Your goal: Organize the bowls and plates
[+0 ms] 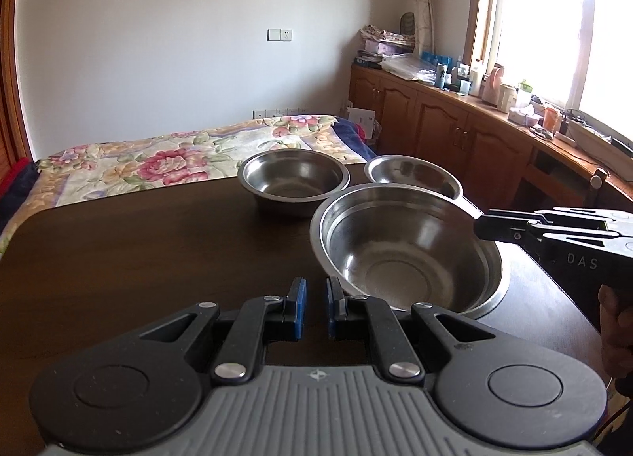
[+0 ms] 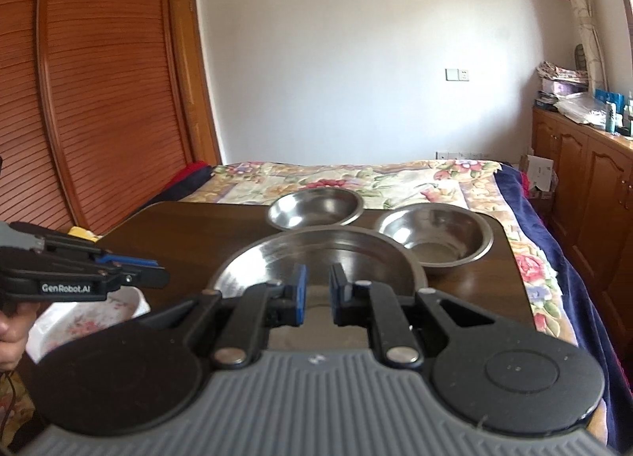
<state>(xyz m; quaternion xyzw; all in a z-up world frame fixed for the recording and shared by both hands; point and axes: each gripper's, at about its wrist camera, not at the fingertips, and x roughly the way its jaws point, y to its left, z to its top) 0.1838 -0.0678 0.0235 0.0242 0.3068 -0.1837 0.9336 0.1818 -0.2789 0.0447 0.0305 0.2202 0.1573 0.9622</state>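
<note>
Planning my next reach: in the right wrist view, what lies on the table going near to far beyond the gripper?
Right gripper, shut with nothing between its pads → large steel bowl → deeper bowl at the right → shallow bowl farthest, near the table edge → bed.

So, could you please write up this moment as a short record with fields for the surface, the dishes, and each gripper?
surface: dark wooden table, a bed with a floral cover behind it
dishes: three steel bowls, the large bowl nearest, a medium bowl and a small bowl behind it
left gripper: shut, holding nothing, above the table beside the large bowl's near rim
right gripper: shut, holding nothing, at the large bowl's rim
other: a white floral dish sits low beside the table, under the left gripper
</note>
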